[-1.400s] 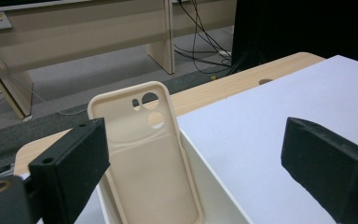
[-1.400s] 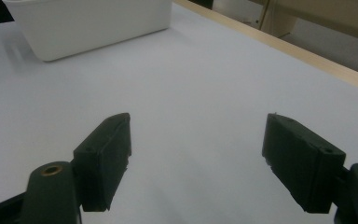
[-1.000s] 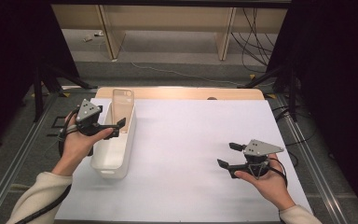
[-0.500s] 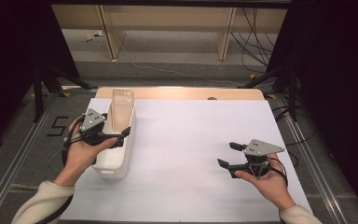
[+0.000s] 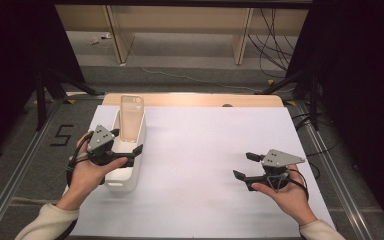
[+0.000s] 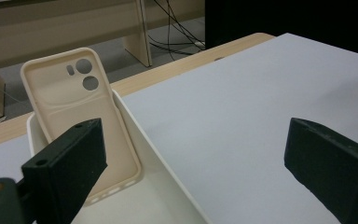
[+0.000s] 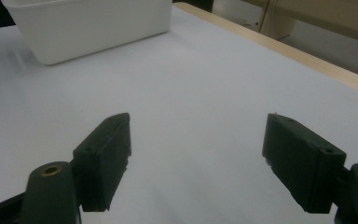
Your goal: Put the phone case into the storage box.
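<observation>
Retreated left hand-held gripper (image 5: 125,145), phone case (image 5: 131,117) just ahead.

phone case (image 6: 85,116): cream, soft-looking matt plastic, smooth | bin (image 5: 130,165): white plastic, slight sheen | table sheet (image 5: 220,150): white, matt, paper-like | table edge (image 5: 195,100): pale wood | left gripper (image 6: 191,163) pads: black, matt

A white sheet (image 5: 205,160) covers the wooden table (image 5: 190,100); cables (image 5: 275,30) lie beyond.

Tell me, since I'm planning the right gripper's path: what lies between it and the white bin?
Nothing: in the high view, bare white table cover stretches from the right gripper to the white bin; the right gripper view agrees.
</observation>
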A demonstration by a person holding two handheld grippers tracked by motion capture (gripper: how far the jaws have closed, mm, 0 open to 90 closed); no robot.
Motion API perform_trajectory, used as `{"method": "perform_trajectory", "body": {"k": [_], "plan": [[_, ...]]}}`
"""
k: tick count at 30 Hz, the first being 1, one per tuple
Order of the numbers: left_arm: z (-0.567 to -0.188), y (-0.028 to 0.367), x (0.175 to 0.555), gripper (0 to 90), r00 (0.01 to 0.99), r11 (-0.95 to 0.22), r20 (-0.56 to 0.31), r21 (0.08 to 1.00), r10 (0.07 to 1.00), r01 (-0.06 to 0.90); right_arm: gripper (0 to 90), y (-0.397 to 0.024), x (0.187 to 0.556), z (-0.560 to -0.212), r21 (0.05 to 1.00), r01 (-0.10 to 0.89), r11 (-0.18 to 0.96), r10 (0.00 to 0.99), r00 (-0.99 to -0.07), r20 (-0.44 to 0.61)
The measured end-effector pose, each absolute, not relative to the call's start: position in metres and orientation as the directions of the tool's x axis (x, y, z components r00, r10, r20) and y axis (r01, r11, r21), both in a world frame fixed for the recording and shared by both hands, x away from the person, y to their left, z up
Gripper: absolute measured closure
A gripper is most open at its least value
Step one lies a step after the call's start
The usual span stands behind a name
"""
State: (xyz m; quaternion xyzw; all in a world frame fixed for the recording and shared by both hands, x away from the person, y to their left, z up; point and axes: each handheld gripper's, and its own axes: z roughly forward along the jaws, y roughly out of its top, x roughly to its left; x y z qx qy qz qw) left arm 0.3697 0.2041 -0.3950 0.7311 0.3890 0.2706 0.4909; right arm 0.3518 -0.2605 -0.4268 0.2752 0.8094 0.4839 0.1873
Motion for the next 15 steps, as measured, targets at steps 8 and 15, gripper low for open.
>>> {"method": "perform_trajectory", "body": {"k": [8,15], "plan": [[-0.401,0.199,0.360,5.1,0.571,-0.222,0.013,0.928,0.821,0.299,25.0,-0.261,0.351,-0.426,0.886,0.267,0.380,0.628,-0.777,-0.036],[-0.403,0.197,0.354,5.3,0.588,-0.230,0.015,0.928,0.809,0.293,25.0,-0.261,0.351,-0.426,0.886,0.265,0.381,0.627,-0.778,-0.037]]}}
